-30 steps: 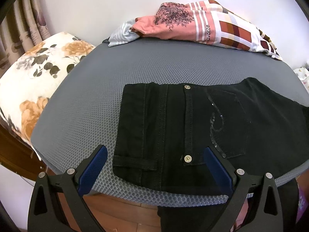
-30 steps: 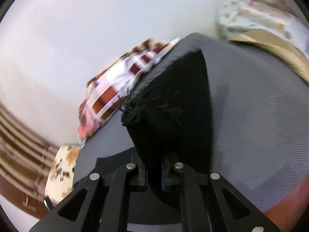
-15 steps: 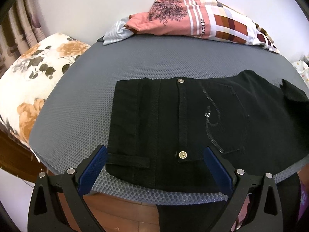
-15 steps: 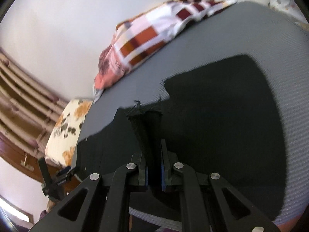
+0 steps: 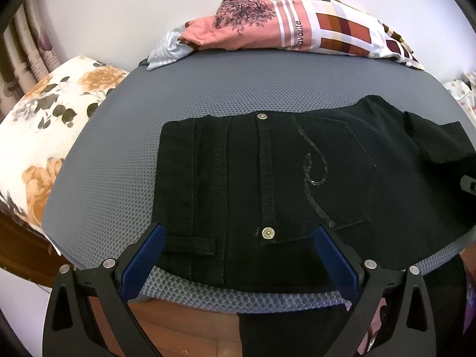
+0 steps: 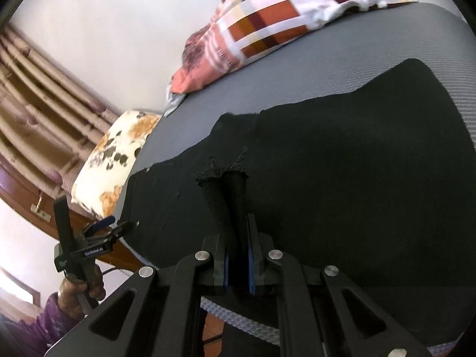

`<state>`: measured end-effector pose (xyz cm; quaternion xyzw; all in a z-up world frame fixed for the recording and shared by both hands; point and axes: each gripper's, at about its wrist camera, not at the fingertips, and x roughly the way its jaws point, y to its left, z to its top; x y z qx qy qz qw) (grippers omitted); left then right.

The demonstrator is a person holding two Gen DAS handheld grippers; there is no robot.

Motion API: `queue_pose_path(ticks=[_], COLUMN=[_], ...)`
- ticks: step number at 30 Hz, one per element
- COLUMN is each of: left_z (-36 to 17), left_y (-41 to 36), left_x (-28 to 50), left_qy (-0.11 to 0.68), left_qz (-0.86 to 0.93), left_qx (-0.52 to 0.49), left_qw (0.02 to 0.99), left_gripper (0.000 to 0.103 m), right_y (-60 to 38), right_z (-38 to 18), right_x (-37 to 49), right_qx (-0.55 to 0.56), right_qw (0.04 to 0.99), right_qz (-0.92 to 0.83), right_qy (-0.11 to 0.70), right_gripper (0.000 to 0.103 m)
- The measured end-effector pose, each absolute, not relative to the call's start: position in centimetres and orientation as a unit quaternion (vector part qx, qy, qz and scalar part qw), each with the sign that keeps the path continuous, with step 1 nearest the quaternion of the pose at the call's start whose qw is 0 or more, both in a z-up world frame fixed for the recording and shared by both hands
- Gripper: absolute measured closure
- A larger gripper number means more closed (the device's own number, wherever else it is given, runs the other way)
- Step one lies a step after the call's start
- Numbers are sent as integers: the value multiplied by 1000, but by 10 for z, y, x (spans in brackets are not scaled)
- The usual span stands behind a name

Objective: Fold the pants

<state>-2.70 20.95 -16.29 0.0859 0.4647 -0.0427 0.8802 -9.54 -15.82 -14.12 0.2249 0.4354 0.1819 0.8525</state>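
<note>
The black pants (image 5: 267,178) are lying lengthwise left-right, waistband left; the right gripper (image 6: 238,255) is pinching their hem, the left gripper (image 5: 238,247) gaping empty.

The black pants (image 5: 267,184) lay flat on the grey mesh-covered bed (image 5: 208,95), waistband toward the left in the left wrist view and the seat facing up. 2 metal rivets sat on a stitched vertical seam, and a back pocket carried a curling sequin design. A belt loop showed near the lower left corner. The fabric ran to the near edge of the bed, and some hung below it. At the right, a frayed leg end (image 6: 221,175) was lifted and pinched, seemingly folded back over the seat.
</note>
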Motion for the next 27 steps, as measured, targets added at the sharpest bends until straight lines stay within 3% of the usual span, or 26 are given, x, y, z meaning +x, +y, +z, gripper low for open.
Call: queue_pose_path(ticks=[16,27], left_z=[-168,-172], left_y=[204,201], left_x=[-26,-26], left_qy=[475,481], left_qz=[-51,-53], left_qx=[94,99], left_qw=[874,869], left_gripper=[3,3], right_y=[-128,-115], right_z=[-150,-149], right_x=[-99,-100], right_qx=[162,133], right_qw=[854,852], right_qz=[204,219], right_qy=[450,456], right_gripper=[92,81])
